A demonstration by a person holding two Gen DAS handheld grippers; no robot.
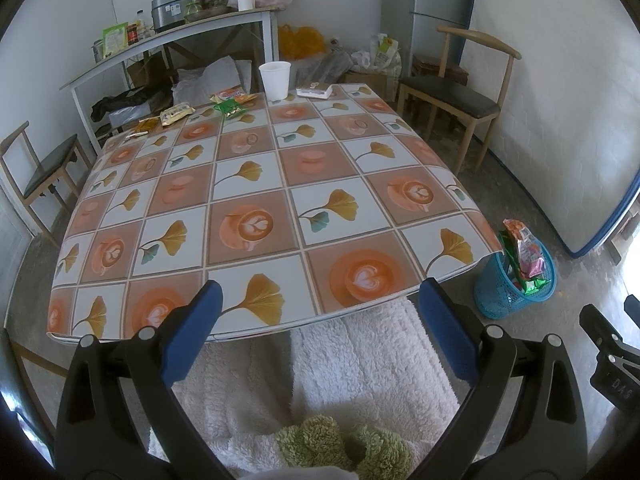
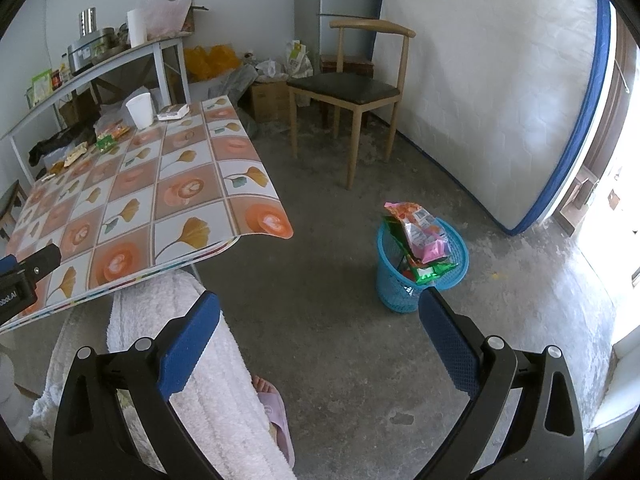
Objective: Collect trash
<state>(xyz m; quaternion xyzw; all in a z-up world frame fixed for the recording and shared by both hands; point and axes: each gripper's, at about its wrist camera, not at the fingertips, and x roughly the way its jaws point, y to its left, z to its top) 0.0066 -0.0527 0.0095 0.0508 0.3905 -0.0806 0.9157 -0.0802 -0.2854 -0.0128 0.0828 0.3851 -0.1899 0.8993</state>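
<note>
Several snack wrappers lie at the far edge of the patterned table (image 1: 256, 208): a green one (image 1: 233, 109), a yellow one (image 1: 176, 113) and an orange one (image 1: 231, 94); the wrappers also show in the right wrist view (image 2: 106, 141). A blue trash basket (image 2: 420, 272) on the floor right of the table holds several wrappers; the basket also shows in the left wrist view (image 1: 516, 286). My left gripper (image 1: 320, 304) is open and empty at the table's near edge. My right gripper (image 2: 320, 312) is open and empty above the floor, left of the basket.
A white paper cup (image 1: 275, 80) and a small white box (image 1: 314, 90) stand at the table's far edge. Wooden chairs stand at the right (image 2: 352, 88) and left (image 1: 40, 172). A cluttered shelf (image 1: 168, 36) is behind the table. A mattress (image 2: 500, 100) leans on the right wall.
</note>
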